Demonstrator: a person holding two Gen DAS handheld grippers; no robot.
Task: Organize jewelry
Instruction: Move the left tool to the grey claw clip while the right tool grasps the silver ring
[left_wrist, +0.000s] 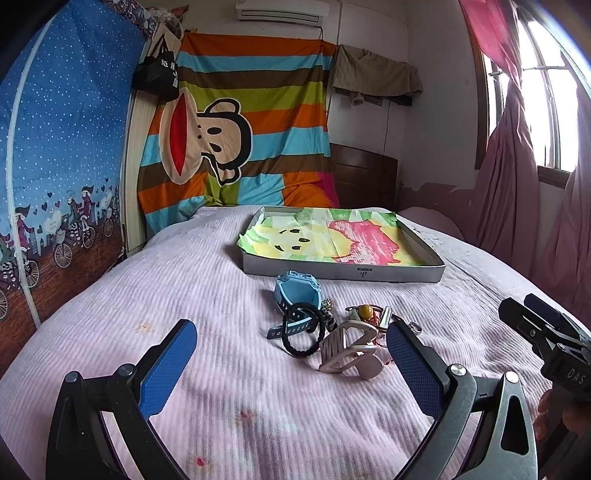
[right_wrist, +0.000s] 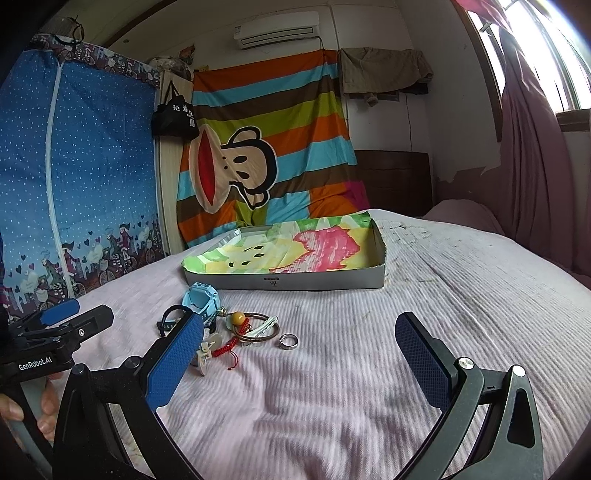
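Both tools, left (left_wrist: 291, 365) and right (right_wrist: 299, 354), gape empty. Jewelry pile mid-bed, just before the tray (right_wrist: 380, 254). Silver ring (right_wrist: 288, 340) lies apart: light, hard, slippery; pinch across its band.

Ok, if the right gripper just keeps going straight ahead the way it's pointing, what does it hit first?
Probably nothing small: the right gripper is open over bare bedspread, the silver ring slightly left. Further on stands the box, though depth is unclear.
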